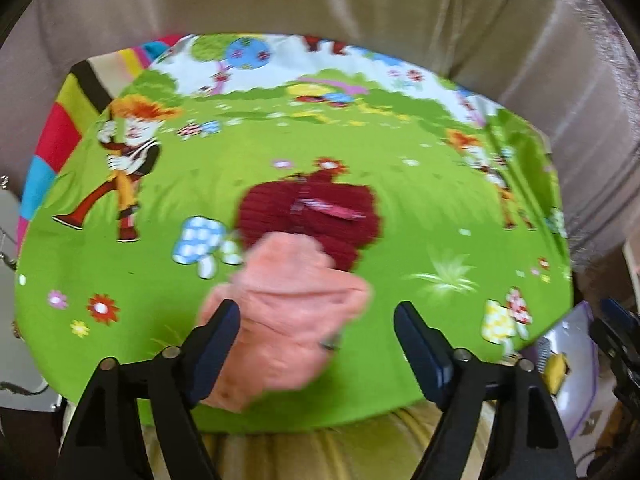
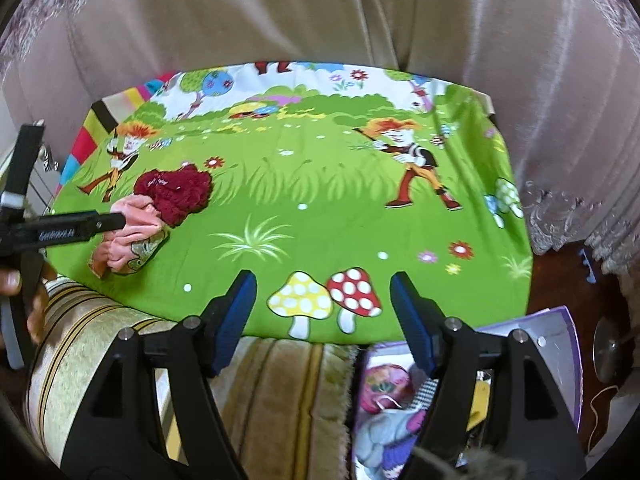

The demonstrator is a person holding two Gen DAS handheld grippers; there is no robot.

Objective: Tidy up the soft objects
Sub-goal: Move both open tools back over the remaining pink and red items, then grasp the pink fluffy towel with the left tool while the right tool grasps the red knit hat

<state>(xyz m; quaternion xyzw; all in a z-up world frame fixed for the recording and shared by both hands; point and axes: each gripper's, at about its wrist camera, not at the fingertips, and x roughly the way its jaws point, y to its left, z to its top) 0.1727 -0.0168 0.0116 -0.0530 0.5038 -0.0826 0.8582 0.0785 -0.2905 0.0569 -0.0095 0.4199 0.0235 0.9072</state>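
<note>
A pink soft cloth [image 1: 288, 312] lies crumpled on the green cartoon-print sheet [image 1: 420, 208], touching a dark red knitted piece [image 1: 312, 216] just behind it. My left gripper [image 1: 316, 312] hovers over the pink cloth with its jaws wide; the cloth lies between the fingers and is not pinched. In the right wrist view the pink cloth [image 2: 132, 224] and the red piece [image 2: 176, 192] sit at the sheet's left, with a left finger [image 2: 92, 227] over them. My right gripper [image 2: 322, 280] is open and empty above the sheet's [image 2: 320, 208] front edge, by the printed mushrooms.
A purple box [image 2: 560, 332] holding several soft items stands on the floor at lower right. A striped beige cushion [image 2: 100, 340] borders the sheet's front. Beige upholstery [image 2: 320, 12] rises behind. A person's hand [image 2: 36, 304] shows at the left edge.
</note>
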